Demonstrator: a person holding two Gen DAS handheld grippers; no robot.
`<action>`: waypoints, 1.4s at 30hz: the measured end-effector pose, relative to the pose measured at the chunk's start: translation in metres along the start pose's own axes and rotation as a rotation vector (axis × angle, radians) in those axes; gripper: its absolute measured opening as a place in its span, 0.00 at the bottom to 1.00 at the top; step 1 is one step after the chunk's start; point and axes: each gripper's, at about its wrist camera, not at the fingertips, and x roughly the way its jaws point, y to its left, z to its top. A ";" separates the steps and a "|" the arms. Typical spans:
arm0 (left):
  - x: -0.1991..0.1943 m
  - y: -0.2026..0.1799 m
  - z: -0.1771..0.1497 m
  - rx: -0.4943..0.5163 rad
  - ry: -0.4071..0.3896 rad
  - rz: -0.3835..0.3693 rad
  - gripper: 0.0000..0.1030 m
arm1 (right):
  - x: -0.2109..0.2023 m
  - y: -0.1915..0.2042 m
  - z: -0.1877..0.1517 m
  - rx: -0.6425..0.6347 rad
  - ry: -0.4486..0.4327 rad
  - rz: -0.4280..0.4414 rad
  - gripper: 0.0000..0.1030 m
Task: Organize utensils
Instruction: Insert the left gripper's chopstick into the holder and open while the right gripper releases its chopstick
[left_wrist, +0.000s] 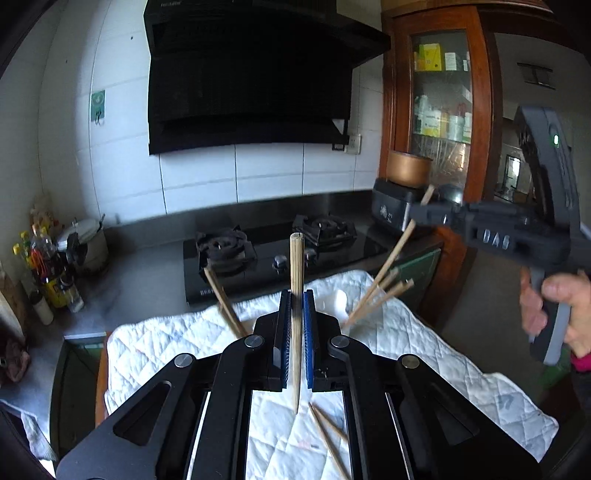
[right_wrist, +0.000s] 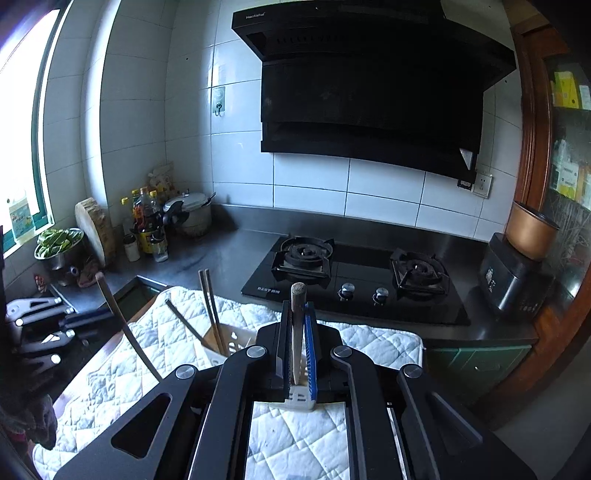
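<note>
The white holder (right_wrist: 236, 341) sits largely hidden behind the right gripper (right_wrist: 297, 332), chopsticks (right_wrist: 212, 306) standing in it. Each gripper clenches one chopstick: left gripper (left_wrist: 295, 321) a pale chopstick (left_wrist: 296, 295), the right a darker chopstick (right_wrist: 296, 321).

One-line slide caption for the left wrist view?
Left claw shut on a chopstick above the white quilted cloth, right claw gripping another beside the stove.

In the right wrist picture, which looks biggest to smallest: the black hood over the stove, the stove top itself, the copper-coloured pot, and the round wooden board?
1. Range hood, clearly largest.
2. Stove top.
3. and 4. Copper-coloured pot and round wooden board look about alike; the fisheye edges make ranking them unsure.
</note>
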 end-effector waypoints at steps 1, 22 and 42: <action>0.001 -0.001 0.007 0.004 -0.010 0.007 0.05 | 0.005 -0.001 0.001 0.005 0.002 0.001 0.06; 0.094 0.043 0.022 -0.140 -0.040 0.123 0.05 | 0.068 -0.016 -0.033 0.008 0.086 0.037 0.07; 0.084 0.041 -0.006 -0.121 0.020 0.106 0.17 | 0.053 -0.013 -0.049 0.034 0.080 0.027 0.21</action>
